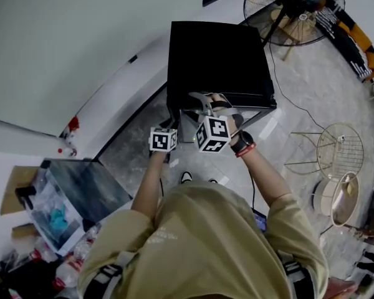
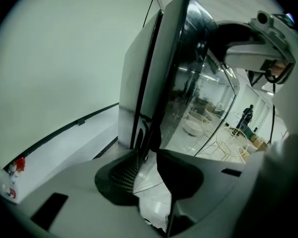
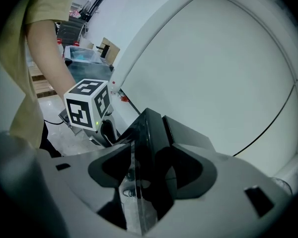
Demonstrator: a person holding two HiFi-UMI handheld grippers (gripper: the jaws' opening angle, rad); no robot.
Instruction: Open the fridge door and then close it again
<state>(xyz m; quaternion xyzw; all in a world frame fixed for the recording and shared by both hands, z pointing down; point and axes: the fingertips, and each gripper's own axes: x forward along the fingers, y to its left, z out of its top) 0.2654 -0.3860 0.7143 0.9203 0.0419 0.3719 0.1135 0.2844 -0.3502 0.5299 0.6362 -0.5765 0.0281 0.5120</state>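
A small black fridge (image 1: 218,58) stands on the floor against a white wall. Its glossy mirror door (image 2: 188,83) is slightly ajar, with a dark gap beside the pale fridge body (image 2: 131,103). My left gripper (image 2: 149,155) is at the door's left edge, which runs down between its fingertips; the jaws stand narrow and look closed on that edge. In the head view it (image 1: 172,122) sits at the front left corner. My right gripper (image 3: 149,167) straddles the door's black top corner (image 3: 149,128) with wide jaws and a gap beside the left pad. From above it (image 1: 202,101) is over the door's top.
A standing fan (image 1: 293,5) is behind the fridge on the right. A wire-frame stool (image 1: 340,148) stands to the right, a clear plastic box (image 1: 81,195) and clutter to the left. A cable (image 1: 287,92) runs across the tiled floor.
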